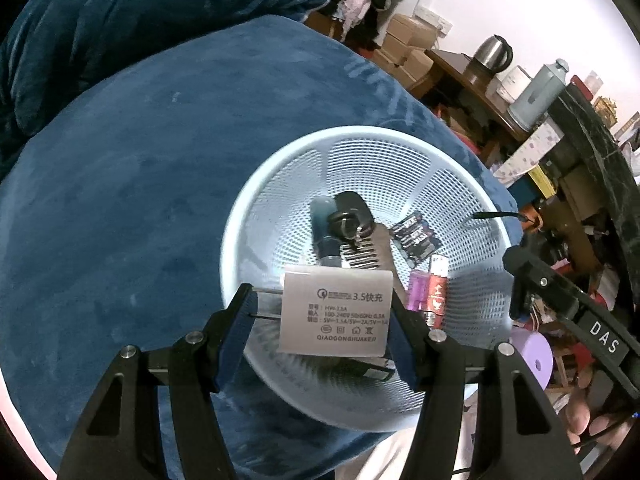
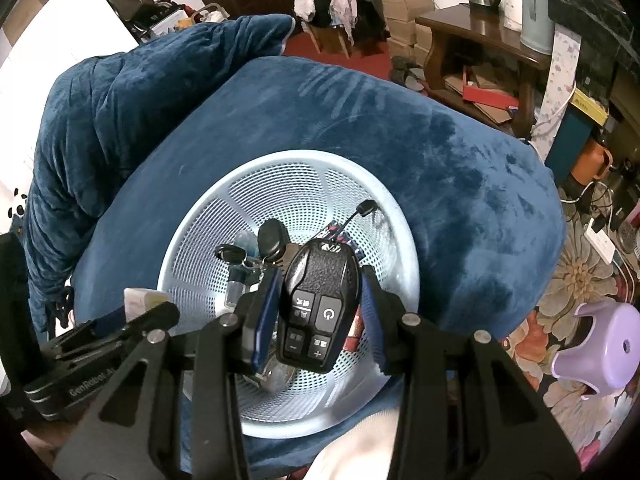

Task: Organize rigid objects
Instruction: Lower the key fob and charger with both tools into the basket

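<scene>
Jaws of the left gripper (image 1: pixel 324 312) clamp a white charger (image 1: pixel 335 315), and those of the right gripper (image 2: pixel 318 312) clamp a black remote (image 2: pixel 318 308). Both are held over the pale blue basket (image 1: pixel 280 184) on the blue cushion (image 1: pixel 140 200), where keys (image 1: pixel 348 220) and batteries (image 1: pixel 416 236) lie toward its far side.

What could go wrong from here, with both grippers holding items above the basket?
1. The left gripper pinches the white charger with its prongs against one pad; it could twist or slip.
2. The right gripper seems loose around the black remote; dropped, it may strike the keys below.
3. The light basket sits on a soft blue cushion and could tip.
</scene>
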{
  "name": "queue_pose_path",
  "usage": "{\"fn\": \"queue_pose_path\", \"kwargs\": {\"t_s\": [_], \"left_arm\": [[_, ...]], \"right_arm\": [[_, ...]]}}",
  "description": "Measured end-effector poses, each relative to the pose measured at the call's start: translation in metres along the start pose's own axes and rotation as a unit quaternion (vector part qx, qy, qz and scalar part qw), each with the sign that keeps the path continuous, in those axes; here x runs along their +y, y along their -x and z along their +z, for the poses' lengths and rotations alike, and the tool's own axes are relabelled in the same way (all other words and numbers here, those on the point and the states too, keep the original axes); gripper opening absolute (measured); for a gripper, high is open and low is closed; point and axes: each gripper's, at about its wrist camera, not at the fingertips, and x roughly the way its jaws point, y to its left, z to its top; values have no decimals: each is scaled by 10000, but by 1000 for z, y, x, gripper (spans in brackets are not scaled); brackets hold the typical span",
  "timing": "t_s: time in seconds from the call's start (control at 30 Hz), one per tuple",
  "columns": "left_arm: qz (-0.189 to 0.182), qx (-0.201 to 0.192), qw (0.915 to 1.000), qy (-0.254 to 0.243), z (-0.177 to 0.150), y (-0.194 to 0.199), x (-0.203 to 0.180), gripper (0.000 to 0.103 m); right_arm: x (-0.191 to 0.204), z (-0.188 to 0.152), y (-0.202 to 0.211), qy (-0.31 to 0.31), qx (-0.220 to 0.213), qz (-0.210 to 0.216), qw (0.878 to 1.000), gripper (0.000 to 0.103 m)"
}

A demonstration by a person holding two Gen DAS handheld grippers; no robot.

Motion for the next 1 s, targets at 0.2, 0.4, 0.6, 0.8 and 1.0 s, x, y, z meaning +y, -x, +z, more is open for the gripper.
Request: {"fn": "queue_pose_path", "kwargs": {"t_s": [0.2,0.4,0.6,0.8,1.0], "left_arm": [[-49,102,9999,-99,4,-12,-11,63],[-92,167,9997,-153,7,-20,-20,63],[-137,191,9995,-210,10,-24,-28,63],[-166,208,9993,-260,10,-25,-33,63],[-181,216,9992,-279,10,-25,-35,63]], "right_arm": [[-3,4,-2,-9,33,-23,10000,40],[-4,5,-2,20,29,-40,10000,40],[-7,8,-3,16,28,-48,10000,40],[-8,8,-3,8,45,-44,10000,40],[-8,8,-2,1,41,-34,10000,40]]}}
